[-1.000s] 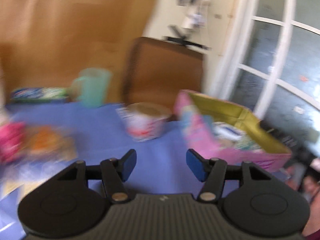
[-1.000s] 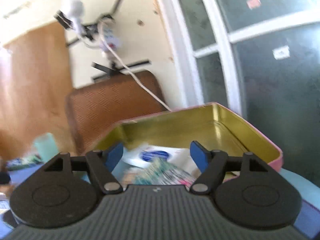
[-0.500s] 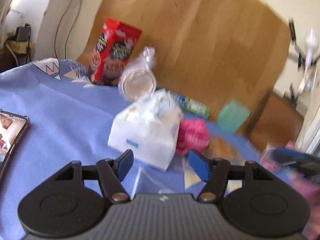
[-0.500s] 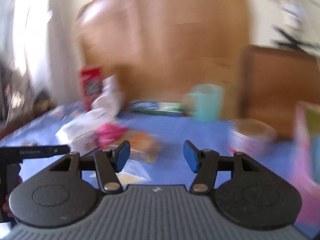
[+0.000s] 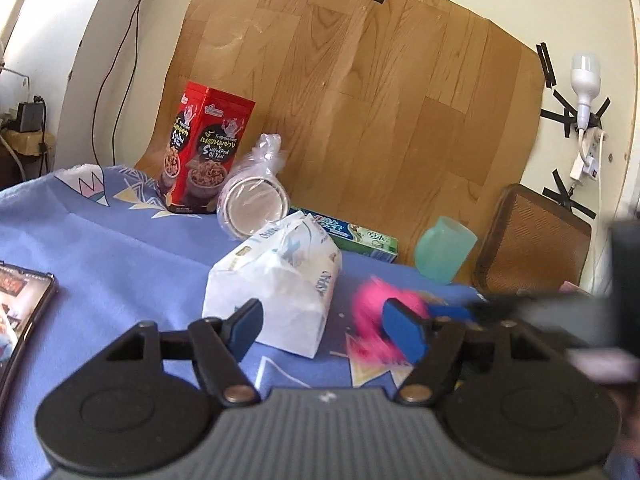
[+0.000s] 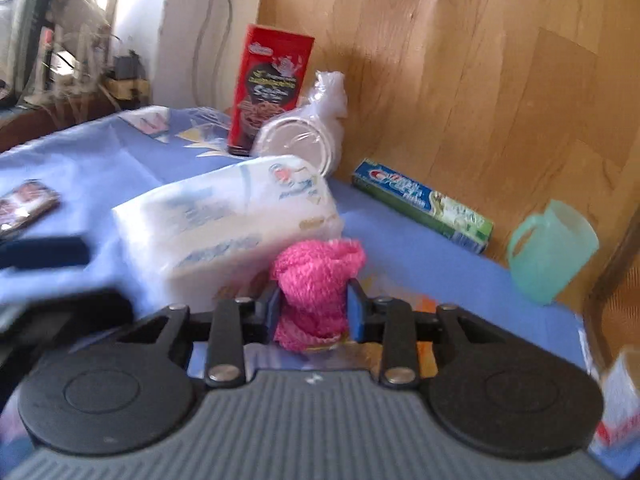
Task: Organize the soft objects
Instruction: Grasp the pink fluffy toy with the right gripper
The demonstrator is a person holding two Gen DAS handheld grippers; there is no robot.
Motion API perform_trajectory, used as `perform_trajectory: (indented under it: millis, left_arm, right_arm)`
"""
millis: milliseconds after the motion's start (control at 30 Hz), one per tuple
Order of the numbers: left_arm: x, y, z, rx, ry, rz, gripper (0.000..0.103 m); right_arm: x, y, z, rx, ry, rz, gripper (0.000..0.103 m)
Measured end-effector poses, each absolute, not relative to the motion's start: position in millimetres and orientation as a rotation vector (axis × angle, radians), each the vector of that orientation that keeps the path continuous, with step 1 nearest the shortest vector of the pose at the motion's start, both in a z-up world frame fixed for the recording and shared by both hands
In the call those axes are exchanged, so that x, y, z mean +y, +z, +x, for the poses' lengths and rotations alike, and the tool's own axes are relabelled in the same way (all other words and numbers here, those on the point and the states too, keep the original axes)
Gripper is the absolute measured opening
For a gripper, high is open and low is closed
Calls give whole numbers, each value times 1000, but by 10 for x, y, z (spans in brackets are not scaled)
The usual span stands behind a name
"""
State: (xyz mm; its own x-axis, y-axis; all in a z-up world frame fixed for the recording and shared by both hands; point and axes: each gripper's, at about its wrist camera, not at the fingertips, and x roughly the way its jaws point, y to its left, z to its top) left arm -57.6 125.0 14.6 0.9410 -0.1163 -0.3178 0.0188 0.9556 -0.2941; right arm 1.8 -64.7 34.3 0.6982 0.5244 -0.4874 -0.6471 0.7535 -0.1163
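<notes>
Left wrist view: my left gripper (image 5: 326, 330) has its fingers spread wide, holding nothing, above the blue-clothed table (image 5: 120, 248), facing the white plastic-wrapped tissue pack (image 5: 276, 280).

Right wrist view: my right gripper (image 6: 314, 308) has its fingers clamped on the pink knitted cloth bundle (image 6: 316, 280), just beside the tissue pack (image 6: 228, 224).

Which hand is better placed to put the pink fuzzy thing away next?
The right. The right gripper is shut on the pink yarn ball, blue pads pressing both sides. The left gripper is open and empty, aimed at the white tissue pack on the blue tablecloth.
</notes>
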Motion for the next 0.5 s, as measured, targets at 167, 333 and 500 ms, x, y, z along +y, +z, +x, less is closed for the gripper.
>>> perform_trajectory:
  millis: [167,333,500]
  left_arm:
    - [1264,141,-526,406,-146,-318,68]
    - [1052,198,-585,474,-308,-362,68]
    - [618,263,-680,567,-494,-347,68]
  right_arm:
    - [-1263,324,-681,456,749,-239,36]
    - [-1784,262,-1197,467,719,-169,39]
    - [-2024,135,-1307,490,661,-48,46]
